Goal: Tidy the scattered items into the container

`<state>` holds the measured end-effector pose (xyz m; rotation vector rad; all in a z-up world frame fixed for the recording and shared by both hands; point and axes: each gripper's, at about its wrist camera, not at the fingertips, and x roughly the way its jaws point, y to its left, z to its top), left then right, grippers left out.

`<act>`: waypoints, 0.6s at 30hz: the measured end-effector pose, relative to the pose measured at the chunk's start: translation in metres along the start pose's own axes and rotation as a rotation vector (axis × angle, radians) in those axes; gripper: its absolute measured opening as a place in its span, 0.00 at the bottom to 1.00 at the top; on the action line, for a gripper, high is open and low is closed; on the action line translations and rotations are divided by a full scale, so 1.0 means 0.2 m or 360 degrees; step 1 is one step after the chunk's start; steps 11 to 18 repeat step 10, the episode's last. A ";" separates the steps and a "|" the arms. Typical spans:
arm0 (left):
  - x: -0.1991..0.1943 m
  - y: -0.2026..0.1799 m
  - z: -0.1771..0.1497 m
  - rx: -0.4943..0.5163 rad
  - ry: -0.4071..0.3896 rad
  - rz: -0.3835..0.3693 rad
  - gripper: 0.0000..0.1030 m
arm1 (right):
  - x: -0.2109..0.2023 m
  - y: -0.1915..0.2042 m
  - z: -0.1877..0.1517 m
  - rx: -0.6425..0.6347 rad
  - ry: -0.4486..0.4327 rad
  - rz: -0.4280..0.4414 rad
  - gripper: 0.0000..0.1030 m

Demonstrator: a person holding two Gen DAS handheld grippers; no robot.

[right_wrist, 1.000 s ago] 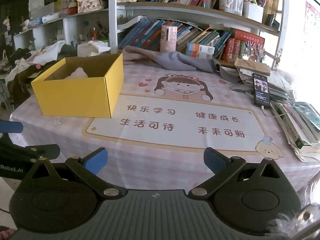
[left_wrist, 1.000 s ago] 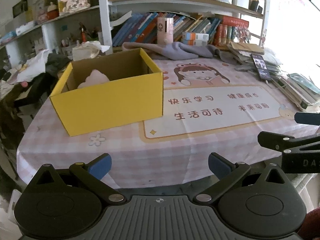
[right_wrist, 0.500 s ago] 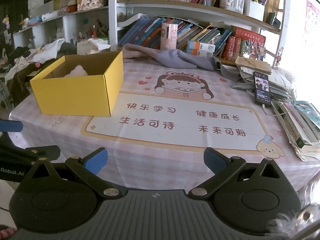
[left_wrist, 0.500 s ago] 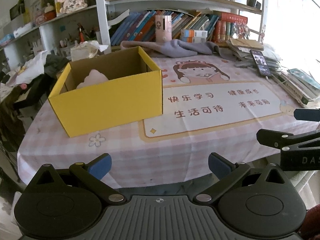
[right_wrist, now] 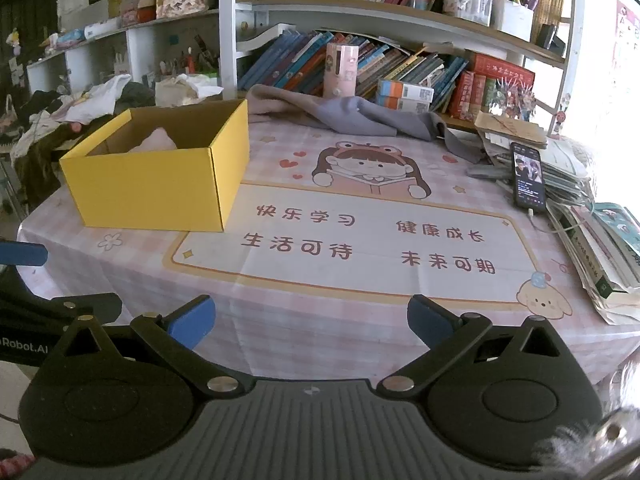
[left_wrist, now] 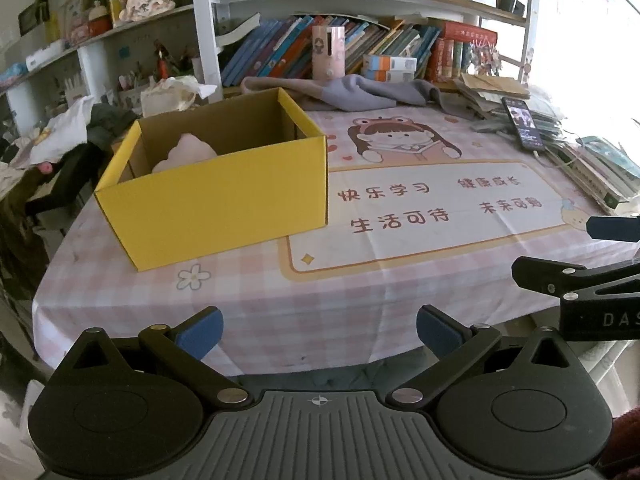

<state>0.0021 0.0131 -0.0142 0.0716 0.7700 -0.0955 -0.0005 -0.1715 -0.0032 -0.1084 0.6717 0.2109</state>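
A yellow cardboard box (left_wrist: 216,204) (right_wrist: 160,184) stands open on the left part of the pink checked tablecloth (left_wrist: 280,296). A pale pink soft item (left_wrist: 186,152) (right_wrist: 158,140) lies inside it, mostly hidden by the walls. My left gripper (left_wrist: 318,330) hangs open in front of the table's near edge, nothing between its blue pads. My right gripper (right_wrist: 310,320) is open too, level with the near edge and holding nothing. Each gripper shows at the side of the other's view.
A grey cloth (right_wrist: 352,116) lies crumpled at the back of the table. A phone (right_wrist: 528,178) rests on stacked books and papers (right_wrist: 600,248) along the right edge. A pink cylinder (right_wrist: 340,70) and bookshelves stand behind. Clothes pile up at the left (right_wrist: 80,112).
Both views have risen and tilted slightly, so the table and box sit a little lower in frame. Both grippers stay open and empty.
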 end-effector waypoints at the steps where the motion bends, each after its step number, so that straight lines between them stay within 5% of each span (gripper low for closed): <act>1: 0.00 0.00 0.00 0.0003 0.0004 0.0008 1.00 | 0.00 0.00 0.00 0.0000 0.0000 0.0000 1.00; 18: 0.04 0.02 0.01 -0.0023 0.0025 -0.0014 1.00 | 0.06 -0.02 0.02 0.0007 0.0028 -0.0008 1.00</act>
